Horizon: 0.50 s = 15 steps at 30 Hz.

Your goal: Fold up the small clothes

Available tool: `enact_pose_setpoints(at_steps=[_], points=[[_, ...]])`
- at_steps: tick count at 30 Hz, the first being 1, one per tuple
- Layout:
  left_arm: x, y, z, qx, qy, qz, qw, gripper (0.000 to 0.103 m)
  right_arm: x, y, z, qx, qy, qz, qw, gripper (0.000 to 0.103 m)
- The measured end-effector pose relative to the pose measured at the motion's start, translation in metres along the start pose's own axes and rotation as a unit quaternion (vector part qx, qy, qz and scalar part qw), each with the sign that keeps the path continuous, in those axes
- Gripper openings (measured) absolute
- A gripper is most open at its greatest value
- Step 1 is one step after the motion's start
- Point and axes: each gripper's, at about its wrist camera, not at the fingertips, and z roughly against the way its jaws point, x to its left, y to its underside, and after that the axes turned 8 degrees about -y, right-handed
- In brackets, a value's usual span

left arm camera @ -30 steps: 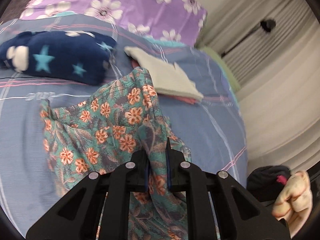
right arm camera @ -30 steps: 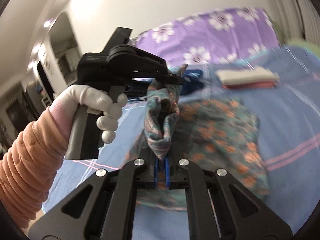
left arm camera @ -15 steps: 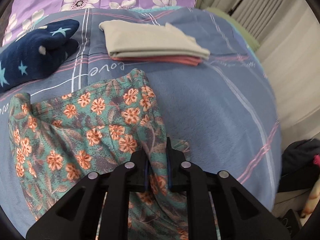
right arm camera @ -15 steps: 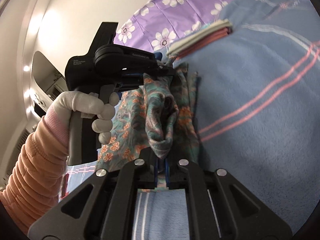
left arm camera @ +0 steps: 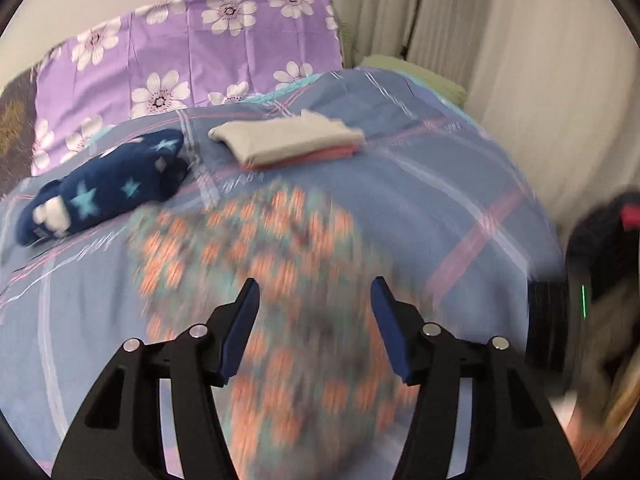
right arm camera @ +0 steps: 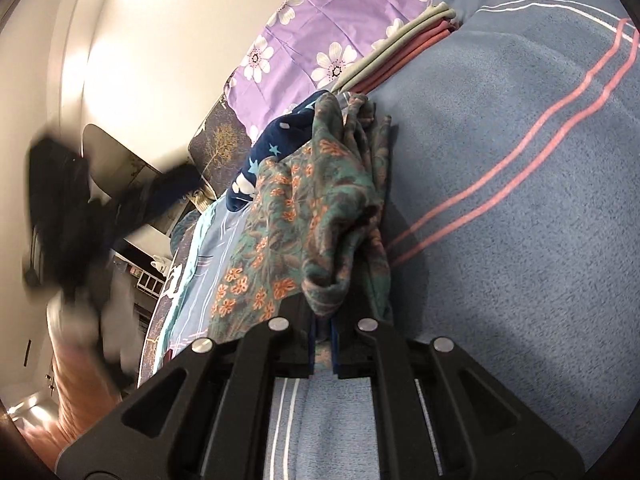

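Your left gripper [left arm camera: 314, 328] has just been opening and now stands wide with nothing between its pads; the floral garment [left arm camera: 280, 300] lies on the blue plaid bedspread [left arm camera: 440, 208] below it, though that view is so smeared that I can't say how flat the cloth has settled. Your right gripper [right arm camera: 323, 338] is clamped tight on a bunched edge of the floral garment [right arm camera: 320, 216], which rises in soft ridges from the jaws toward the navy star fleece [right arm camera: 272, 148]. The fabric looks thin, light and limp (it crumples wherever it is pinched), so expect it to sag and drag rather than hold a crease by itself. Take it at a hem or corner, not mid-panel, and keep the pinch shallow so only one layer comes along. The folded beige-and-pink stack [left arm camera: 288, 142] lies well apart, farther up near the purple flowered pillow [left arm camera: 192, 52], a likely place for this piece once folded.
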Motion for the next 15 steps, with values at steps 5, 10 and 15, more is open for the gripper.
enact_pose_setpoints(at_steps=[5,10,15], points=[[0.004,0.087,0.027,0.032,-0.038,-0.022,0.9985,0.060,0.004,0.000,-0.006,0.010,0.016,0.005,1.000,0.005],[-0.001,0.127,0.025,0.038,-0.084,-0.071,0.9932,0.060,0.018,-0.002,-0.010,0.011,0.048,0.022,0.999,0.005],[-0.003,0.120,0.007,0.005,-0.148,-0.088,0.9850,0.061,0.036,-0.005,-0.005,0.003,0.048,0.024,0.999,0.005]])
